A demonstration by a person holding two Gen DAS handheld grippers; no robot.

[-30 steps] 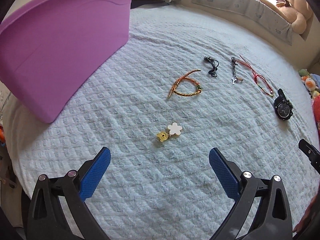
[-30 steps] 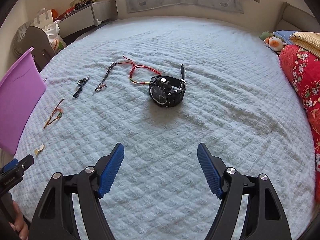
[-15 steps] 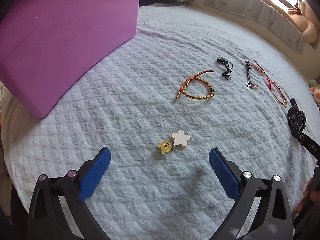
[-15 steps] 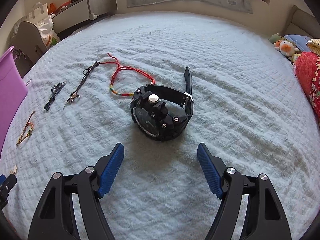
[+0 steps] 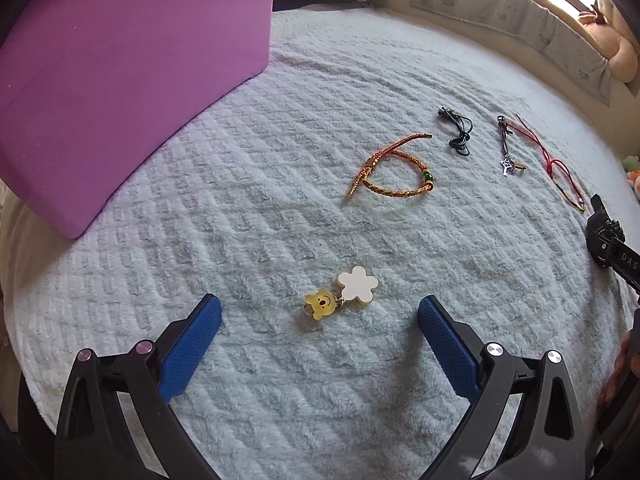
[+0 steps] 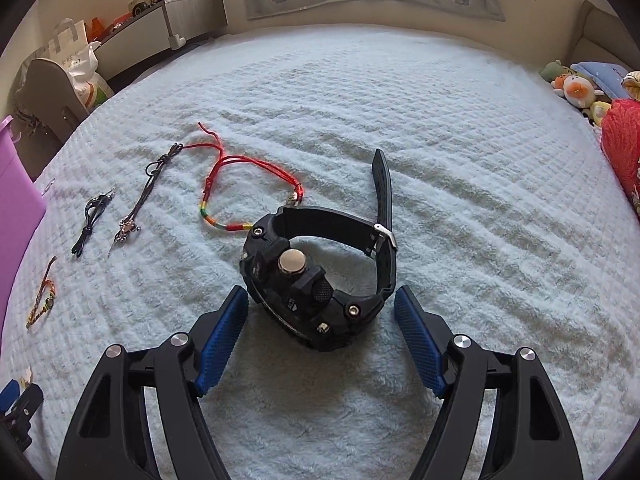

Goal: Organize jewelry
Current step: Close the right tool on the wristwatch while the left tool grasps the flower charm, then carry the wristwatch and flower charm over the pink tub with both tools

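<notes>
On the pale quilted bed, a yellow bear charm with a white flower charm (image 5: 342, 295) lies just ahead of my open left gripper (image 5: 320, 312), between its fingers. Beyond lie an orange braided bracelet (image 5: 390, 168), a black cord (image 5: 458, 132), a key pendant on a cord (image 5: 506, 148) and a red string bracelet (image 5: 560, 176). My right gripper (image 6: 320, 304) is open with the black wristwatch (image 6: 316, 280) between its blue pads (image 6: 222, 344), not gripped. The red bracelet (image 6: 224, 184), pendant (image 6: 140, 200) and black cord (image 6: 90, 220) lie to the watch's left.
A large purple bin (image 5: 120, 80) stands on the bed at the left. Plush toys (image 6: 576, 88) and a red blanket (image 6: 624, 152) sit at the right edge. A curtain and windowsill run along the far side. A grey shelf (image 6: 176, 16) stands beyond the bed.
Both grippers moved forward and lower. The right one closed in on the watch until it sits between the fingers. The left one neared the bear and flower charm.
</notes>
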